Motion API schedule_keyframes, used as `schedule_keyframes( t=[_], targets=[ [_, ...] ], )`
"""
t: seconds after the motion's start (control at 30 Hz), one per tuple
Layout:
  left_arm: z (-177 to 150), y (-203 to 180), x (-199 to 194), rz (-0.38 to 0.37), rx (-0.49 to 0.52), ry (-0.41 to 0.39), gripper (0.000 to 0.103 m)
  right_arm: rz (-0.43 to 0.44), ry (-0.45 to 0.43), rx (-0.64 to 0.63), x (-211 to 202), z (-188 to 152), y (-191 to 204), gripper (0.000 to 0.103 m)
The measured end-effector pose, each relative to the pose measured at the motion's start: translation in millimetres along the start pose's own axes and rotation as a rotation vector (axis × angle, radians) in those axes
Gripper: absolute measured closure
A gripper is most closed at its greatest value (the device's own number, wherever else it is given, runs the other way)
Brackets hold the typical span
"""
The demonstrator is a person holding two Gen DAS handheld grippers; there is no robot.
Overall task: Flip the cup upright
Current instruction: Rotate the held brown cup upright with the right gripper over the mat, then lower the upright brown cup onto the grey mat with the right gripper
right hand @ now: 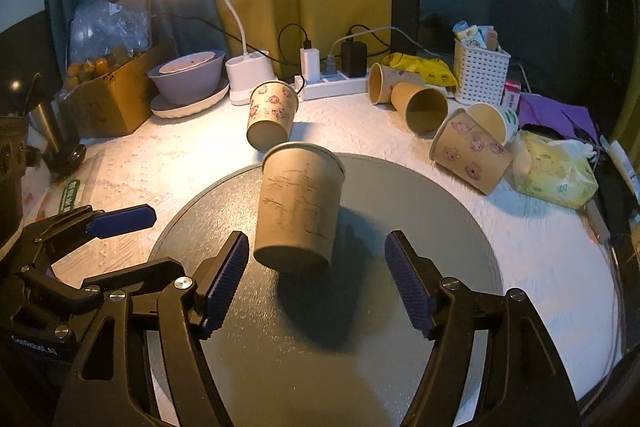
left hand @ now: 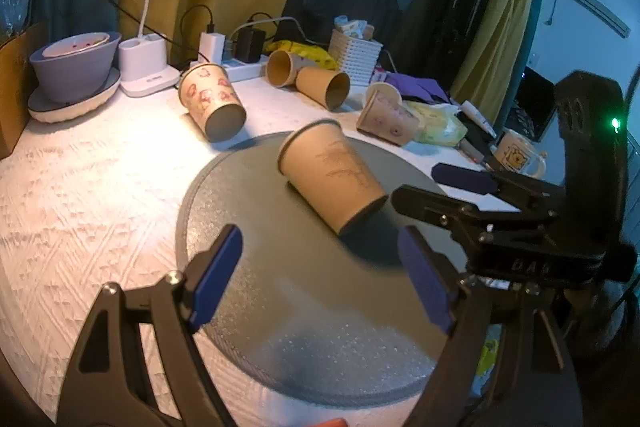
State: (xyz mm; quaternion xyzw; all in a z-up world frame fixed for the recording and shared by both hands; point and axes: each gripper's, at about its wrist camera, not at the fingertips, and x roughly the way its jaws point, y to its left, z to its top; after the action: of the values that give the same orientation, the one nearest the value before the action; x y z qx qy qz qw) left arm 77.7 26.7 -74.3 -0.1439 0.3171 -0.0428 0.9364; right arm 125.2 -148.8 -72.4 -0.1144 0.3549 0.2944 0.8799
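A brown paper cup [left hand: 334, 173] lies on its side on a round grey mat [left hand: 256, 227], its base toward the cameras and its rim toward the back. It also shows in the right wrist view [right hand: 298, 211] on the mat [right hand: 420, 211]. My left gripper [left hand: 320, 275] is open and empty, a little short of the cup's base. My right gripper [right hand: 318, 279] is open and empty, its blue pads either side of the space just before the cup's base. The right gripper shows in the left wrist view [left hand: 436, 187], and the left gripper in the right wrist view [right hand: 120, 223].
Several other paper cups lie on their sides behind the mat, one with pink prints [right hand: 270, 115]. At the back stand a desk lamp [right hand: 248, 67], a power strip [right hand: 332, 85], a grey bowl on a plate [right hand: 188, 79], a white basket [right hand: 480, 67] and a tissue pack [right hand: 554, 175]. A mug [left hand: 516, 155] sits right.
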Motion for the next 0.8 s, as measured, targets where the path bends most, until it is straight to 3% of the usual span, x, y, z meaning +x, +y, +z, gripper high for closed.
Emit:
schedule_keyframes(
  t=[0.23,0.43,0.8],
  targets=[
    [6.9,16.9,2.0,0.018,-0.043,-0.017,0.021,0.110,0.069,0.056,16.0,20.2,-4.5,0.029],
    [18.5,46.2,9.0,0.041,-0.089,-0.007,0.021,0.273,0.241,0.125,62.7,54.5,-1.7,0.029],
    [27.8,84.1,29.6,0.056,-0.170,0.049,0.021,0.292,0.538,0.051,136.8,92.4,9.0,0.029]
  ],
)
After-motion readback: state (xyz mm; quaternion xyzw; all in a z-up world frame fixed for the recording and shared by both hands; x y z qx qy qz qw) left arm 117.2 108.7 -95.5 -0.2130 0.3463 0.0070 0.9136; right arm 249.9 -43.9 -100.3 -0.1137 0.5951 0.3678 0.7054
